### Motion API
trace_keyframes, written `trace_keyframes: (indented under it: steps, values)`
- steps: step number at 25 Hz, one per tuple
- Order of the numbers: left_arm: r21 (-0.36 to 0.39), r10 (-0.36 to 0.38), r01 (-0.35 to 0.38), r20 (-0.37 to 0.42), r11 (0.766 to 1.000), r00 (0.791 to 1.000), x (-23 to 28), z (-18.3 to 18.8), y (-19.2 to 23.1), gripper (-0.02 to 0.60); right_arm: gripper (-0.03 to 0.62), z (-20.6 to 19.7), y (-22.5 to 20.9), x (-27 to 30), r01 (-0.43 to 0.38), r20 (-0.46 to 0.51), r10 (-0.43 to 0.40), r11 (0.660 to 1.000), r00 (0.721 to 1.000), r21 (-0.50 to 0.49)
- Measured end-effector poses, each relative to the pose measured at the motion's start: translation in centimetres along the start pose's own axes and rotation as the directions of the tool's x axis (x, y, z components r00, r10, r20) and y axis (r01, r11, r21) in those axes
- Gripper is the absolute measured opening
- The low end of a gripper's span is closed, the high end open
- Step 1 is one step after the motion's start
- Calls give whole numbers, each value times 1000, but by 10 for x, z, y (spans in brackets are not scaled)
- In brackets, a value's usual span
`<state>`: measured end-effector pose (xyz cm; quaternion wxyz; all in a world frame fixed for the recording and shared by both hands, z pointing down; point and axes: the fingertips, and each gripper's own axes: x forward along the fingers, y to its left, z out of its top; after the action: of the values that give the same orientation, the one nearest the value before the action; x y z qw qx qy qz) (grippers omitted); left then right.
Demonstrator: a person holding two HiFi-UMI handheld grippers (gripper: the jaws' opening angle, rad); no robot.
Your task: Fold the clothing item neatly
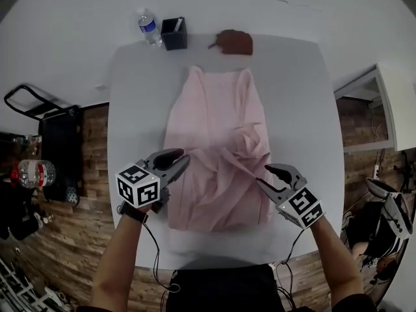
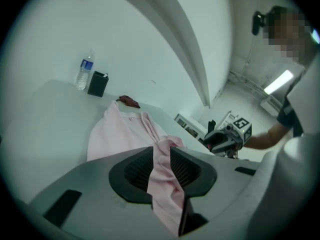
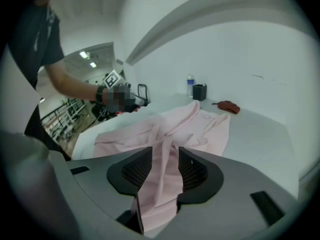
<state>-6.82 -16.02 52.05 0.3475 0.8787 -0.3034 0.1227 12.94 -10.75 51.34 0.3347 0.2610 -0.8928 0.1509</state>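
Between the pads of the left hand-held gripper (image 2: 161,153) runs a strip of pink cloth, pinched tight, its loose end spilling down toward the camera. Same story at the right hand-held gripper (image 3: 165,156): its jaws are closed on a fold of the pink garment (image 1: 214,109), and the fabric fills the gap from pad to pad.

Both grippers hang just above the near half of the garment, the left one at its left edge and the right one at its right edge. A raised ridge of cloth runs from the right grip toward the middle, so that side is bunched instead of flat. Beyond them the rest lies spread lengthwise on the white tabletop (image 1: 133,109), neckline at the far end. Past that sit a water bottle (image 1: 149,28), a black holder (image 1: 174,34) and a brown object (image 1: 234,42), all clear of the cloth.

This looks like the start of a fold, with the near portion lifted and ready to carry over. To do it well, the person should keep both grippers level with each other and draw them gently apart until the span between them is taut. That pull should drag the ridge out. Then the edge travels straight and lands square on the cloth below. Both grips should hold until the fabric rests flat, because letting go early would drop a crooked crease.
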Motion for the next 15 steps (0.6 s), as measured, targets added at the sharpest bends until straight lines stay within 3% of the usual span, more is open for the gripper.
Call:
trace_keyframes:
  steps: [2, 4, 8, 12, 15]
  values:
    - [108, -7, 12, -48, 994, 999, -15, -28, -16, 89, 146, -20, 27, -8, -15, -21, 13, 995, 1000, -97]
    - [190, -33, 54, -112, 980, 993, -28, -59, -38, 105, 146, -40, 55, -10, -41, -45, 35, 991, 998, -131]
    - [354, -62, 128, -192, 927, 979, -46, -103, -88, 132, 146, -64, 98, -10, -37, -74, 22, 977, 997, -211]
    - [544, 16, 111, -225, 832, 974, -57, -140, -117, 166, 151, -79, 120, -13, -9, -74, -15, 950, 997, -313]
    - [681, 119, 89, -252, 726, 960, -63, -175, -125, 208, 167, -97, 131, -20, 13, -74, -42, 936, 996, -351]
